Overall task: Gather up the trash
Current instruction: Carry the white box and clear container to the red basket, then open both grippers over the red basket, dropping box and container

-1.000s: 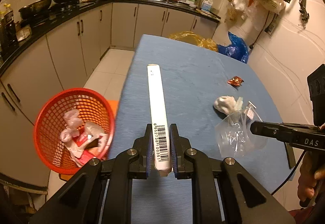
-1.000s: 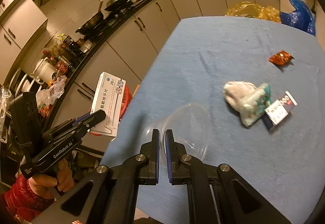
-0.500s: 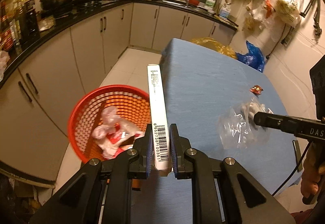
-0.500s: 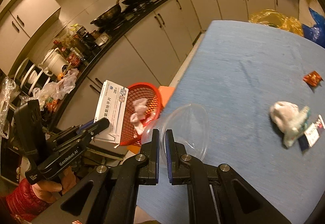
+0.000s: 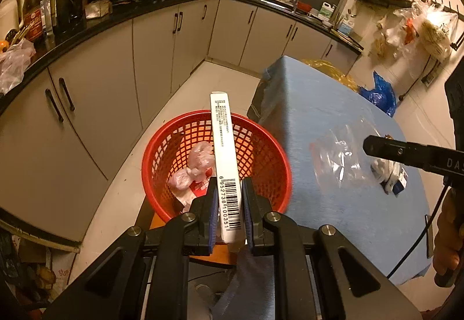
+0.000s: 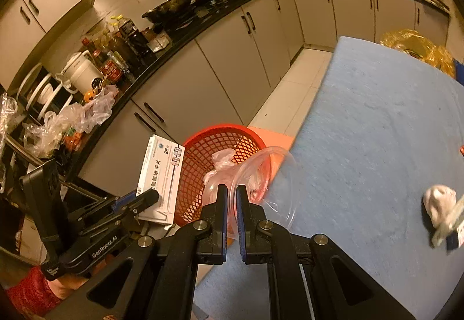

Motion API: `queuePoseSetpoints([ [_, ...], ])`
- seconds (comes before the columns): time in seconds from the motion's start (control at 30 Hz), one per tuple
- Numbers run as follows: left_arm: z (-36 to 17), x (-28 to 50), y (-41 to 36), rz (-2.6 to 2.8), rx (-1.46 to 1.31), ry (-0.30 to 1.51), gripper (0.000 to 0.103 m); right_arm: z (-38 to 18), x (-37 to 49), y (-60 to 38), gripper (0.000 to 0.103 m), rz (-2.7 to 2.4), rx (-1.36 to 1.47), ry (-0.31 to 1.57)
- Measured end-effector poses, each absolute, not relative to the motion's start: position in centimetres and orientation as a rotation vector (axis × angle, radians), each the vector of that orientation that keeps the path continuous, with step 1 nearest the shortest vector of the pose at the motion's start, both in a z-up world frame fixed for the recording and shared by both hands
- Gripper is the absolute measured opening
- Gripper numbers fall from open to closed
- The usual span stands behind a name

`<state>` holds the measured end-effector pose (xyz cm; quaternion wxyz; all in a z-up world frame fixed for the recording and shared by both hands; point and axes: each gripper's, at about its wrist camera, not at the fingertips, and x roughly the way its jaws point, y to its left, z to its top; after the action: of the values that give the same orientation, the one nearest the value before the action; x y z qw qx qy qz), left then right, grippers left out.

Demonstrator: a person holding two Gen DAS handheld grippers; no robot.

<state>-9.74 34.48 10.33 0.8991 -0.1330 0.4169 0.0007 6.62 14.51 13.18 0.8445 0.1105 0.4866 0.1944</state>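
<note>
Left claw (image 5: 229,201) clamped on a flat white cardboard medicine box (image 5: 224,157) with a barcode on its narrow edge — the box stands on edge between the blue pads and juts forward over the round red plastic mesh basket (image 5: 174,146). The basket sits on the pale tiled floor beside the blue-cloth-covered surface (image 5: 319,105), close against its near corner, and holds crumpled pinkish plastic wrappers (image 5: 200,157) and a red-and-white packet. Right claw (image 6: 229,201) closed on the rim of a clear, round plastic lid (image 6: 275,175); the lid hangs past the edge of the surface, partly over the basket's rim. From the right wrist view the left claw (image 6: 150,198) shows at the left, the box's broad printed face turned toward the camera, just beside the basket. On the blue cloth, well apart from both claws: a crumpled white wad (image 6: 439,202) with a small wrapper touching it. A small red wrapper (image 6: 462,149) is barely visible at the frame edge. Yellow plastic bag (image 6: 411,44) at the far end of the surface, with a blue bag (image 5: 378,94) next to it. Dark countertop along the pale cabinets carries woks, pots and bottles.
</note>
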Motion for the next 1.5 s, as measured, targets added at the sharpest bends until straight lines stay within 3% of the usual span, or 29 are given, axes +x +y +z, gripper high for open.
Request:
queuePoseSetpoints([
  [0.97,8.3,-7.1,36.2,0.020,-0.292,0.899,0.015,9.7,12.7,19.6,0.008,0.416,0.106,1.113],
  [1.03,8.4,-7.0,36.2,0.012,-0.296,0.897,0.018,9.7,12.7,19.6,0.022,0.419,0.112,1.115],
  [1.1,8.5,-7.0,36.3,0.021,-0.292,0.894,0.041,9.8,12.7,19.5,0.035,0.417,0.118,1.107],
  [1.13,8.6,-7.1,36.3,0.031,-0.290,0.881,0.044,9.9,12.6,19.4,0.036,0.414,0.120,1.102],
  [1.5,10.1,-7.3,36.4,0.057,-0.294,0.847,0.044,11.5,10.8,16.8,0.036,0.388,0.196,1.065],
])
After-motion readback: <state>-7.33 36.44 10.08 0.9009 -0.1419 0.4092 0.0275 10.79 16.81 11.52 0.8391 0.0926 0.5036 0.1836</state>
